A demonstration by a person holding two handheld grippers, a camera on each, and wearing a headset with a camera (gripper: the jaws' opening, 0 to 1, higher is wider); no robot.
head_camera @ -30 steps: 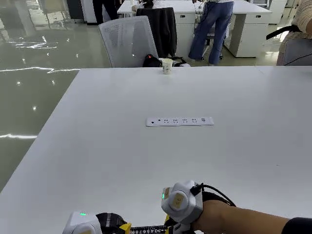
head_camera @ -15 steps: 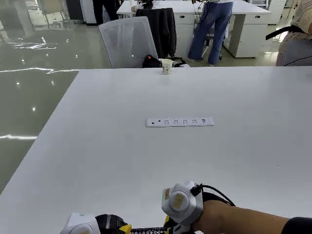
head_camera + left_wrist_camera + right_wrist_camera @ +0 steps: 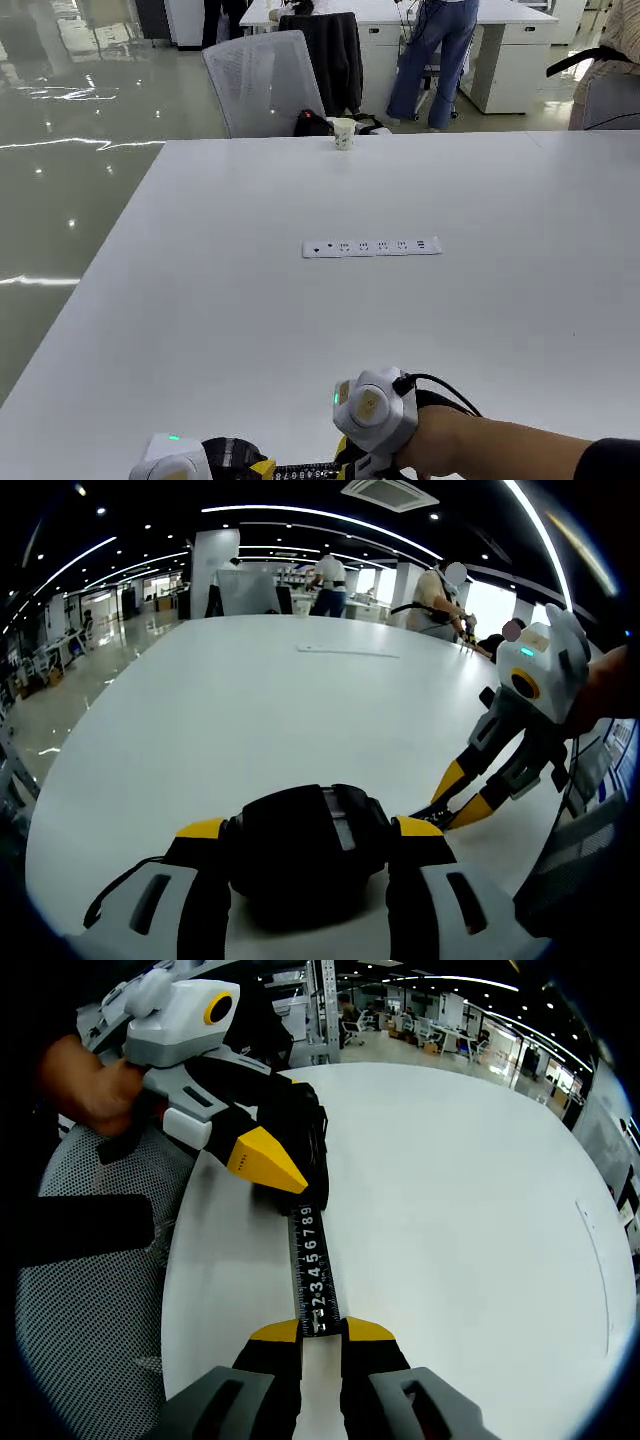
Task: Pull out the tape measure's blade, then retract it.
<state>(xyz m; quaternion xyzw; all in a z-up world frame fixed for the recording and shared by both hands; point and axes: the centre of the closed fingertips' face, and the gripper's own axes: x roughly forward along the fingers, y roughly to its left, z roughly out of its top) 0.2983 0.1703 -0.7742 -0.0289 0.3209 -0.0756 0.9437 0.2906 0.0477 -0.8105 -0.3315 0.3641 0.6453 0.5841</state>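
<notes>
Blade [image 3: 311, 1260] likely springy, slick; pinched at tip, six o'clock, by right gripper [image 3: 320, 1332]; hard case [image 3: 300, 875] clamped in left gripper [image 3: 310, 828].

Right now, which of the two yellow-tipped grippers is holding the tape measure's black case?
The left gripper: its jaws clamp the rounded black tape measure case, whereas the right gripper pinches the end of the black numbered blade.
</notes>
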